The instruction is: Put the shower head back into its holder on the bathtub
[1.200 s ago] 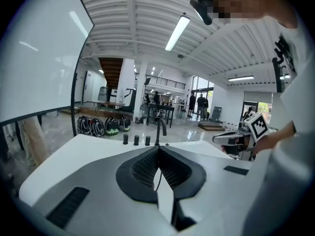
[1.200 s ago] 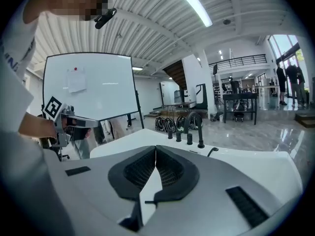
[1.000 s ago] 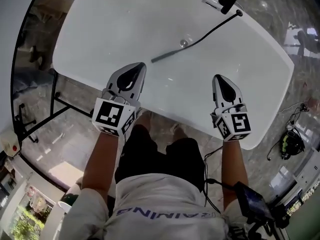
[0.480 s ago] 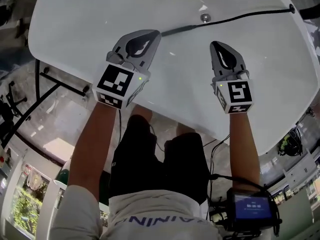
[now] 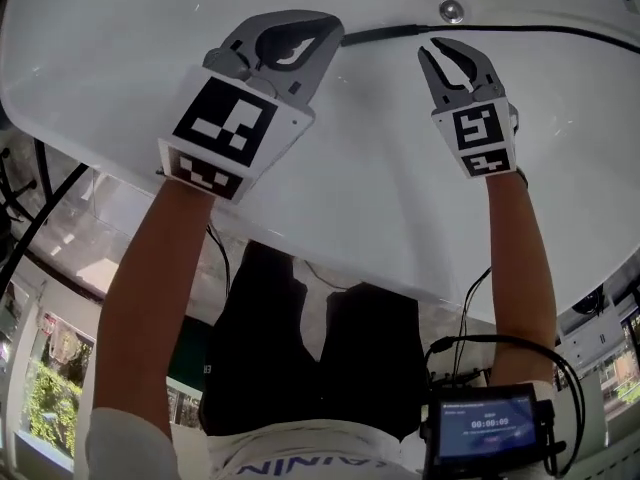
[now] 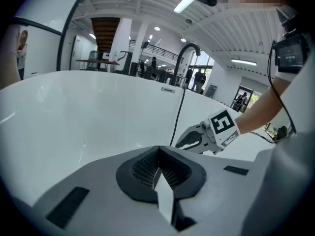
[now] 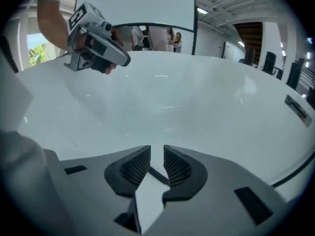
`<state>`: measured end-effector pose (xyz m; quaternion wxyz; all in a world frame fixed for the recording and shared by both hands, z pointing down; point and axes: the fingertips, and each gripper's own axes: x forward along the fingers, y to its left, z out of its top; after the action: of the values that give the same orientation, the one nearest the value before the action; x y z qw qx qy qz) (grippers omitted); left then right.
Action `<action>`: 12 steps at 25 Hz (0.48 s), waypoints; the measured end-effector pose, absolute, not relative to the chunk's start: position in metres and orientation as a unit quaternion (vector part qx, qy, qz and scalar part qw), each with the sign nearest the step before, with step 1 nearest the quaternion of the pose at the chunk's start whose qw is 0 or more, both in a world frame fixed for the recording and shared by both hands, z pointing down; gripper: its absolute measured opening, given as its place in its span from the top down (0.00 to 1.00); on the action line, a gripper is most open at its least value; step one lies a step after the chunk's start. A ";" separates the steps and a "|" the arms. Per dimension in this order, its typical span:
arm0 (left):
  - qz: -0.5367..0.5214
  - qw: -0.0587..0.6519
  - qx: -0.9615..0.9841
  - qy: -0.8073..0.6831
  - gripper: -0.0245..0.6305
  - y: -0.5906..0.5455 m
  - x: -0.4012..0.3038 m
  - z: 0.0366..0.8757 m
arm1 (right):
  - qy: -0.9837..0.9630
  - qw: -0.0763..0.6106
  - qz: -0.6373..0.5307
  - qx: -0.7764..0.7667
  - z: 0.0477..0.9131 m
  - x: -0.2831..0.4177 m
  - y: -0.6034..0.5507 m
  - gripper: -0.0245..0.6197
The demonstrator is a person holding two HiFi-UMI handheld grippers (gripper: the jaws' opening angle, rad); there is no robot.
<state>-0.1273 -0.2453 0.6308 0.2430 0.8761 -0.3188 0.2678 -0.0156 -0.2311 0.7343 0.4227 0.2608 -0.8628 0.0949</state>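
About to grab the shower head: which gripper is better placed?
Probably right. The right gripper has just been opening its jaws, nothing between them, with the shower head lined up beyond the gap. The left gripper is shut.

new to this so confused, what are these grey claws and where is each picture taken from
A person leans over a white bathtub with a hand-held gripper in each hand; the patterned cubes belong to them. The head view comes from a camera on the person's head. The two gripper views come from cameras riding on each gripper, looking along its jaws. In the tub lies a shower head on a black hose, near the drain. The left gripper is shut and empty. On the right gripper the jaws have just been opening; nothing is gripped, though a dark bar shows through their gap.
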 end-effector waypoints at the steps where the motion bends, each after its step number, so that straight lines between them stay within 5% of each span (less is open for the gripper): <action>1: 0.274 0.241 0.880 -0.304 0.94 -0.245 -0.125 0.645 | -0.862 0.435 0.089 0.244 0.751 -0.022 -0.230 0.84; 12: 0.358 0.233 0.880 -0.206 0.94 -0.236 -0.109 0.729 | -0.817 0.572 0.006 0.074 0.883 -0.039 -0.221 0.71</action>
<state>-0.1087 -0.2356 0.7295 0.2330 0.8803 -0.2064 0.3581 -0.0387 -0.2210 0.8832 0.5718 0.0742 -0.8170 0.0062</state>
